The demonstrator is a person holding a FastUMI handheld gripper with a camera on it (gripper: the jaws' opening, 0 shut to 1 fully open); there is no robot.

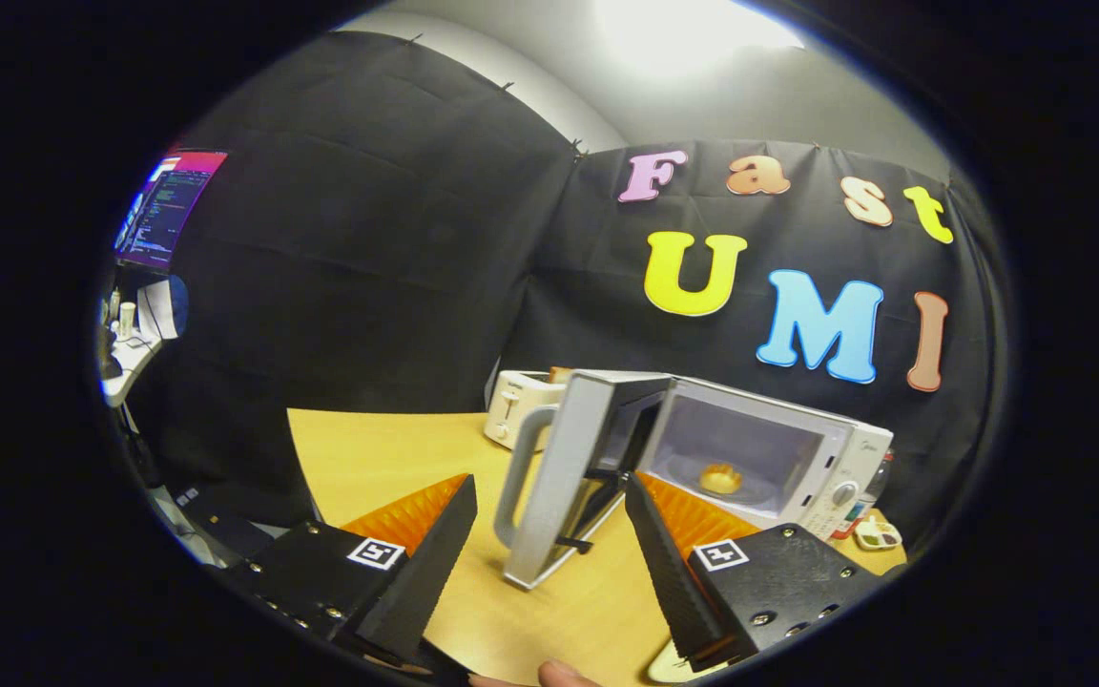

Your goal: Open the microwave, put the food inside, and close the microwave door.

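Note:
A white microwave (826, 448) stands on the wooden table (368, 458), beyond my fingers and a little to the right. Its silver door (564, 477) is swung wide open toward me, edge-on, with a curved handle (514, 477) on its outer face. Inside the lit cavity a small golden piece of food (720, 477) lies on the turntable. My gripper (549, 501) is open, and the door's lower edge stands between and just ahead of the two fingers without touching either. Nothing is held.
A white toaster (514, 405) sits behind the door against the black cloth wall. Small items (876, 534) lie to the right of the microwave. A monitor (168, 205) and a desk stand far off to the left. A fingertip (564, 675) shows below the fingers.

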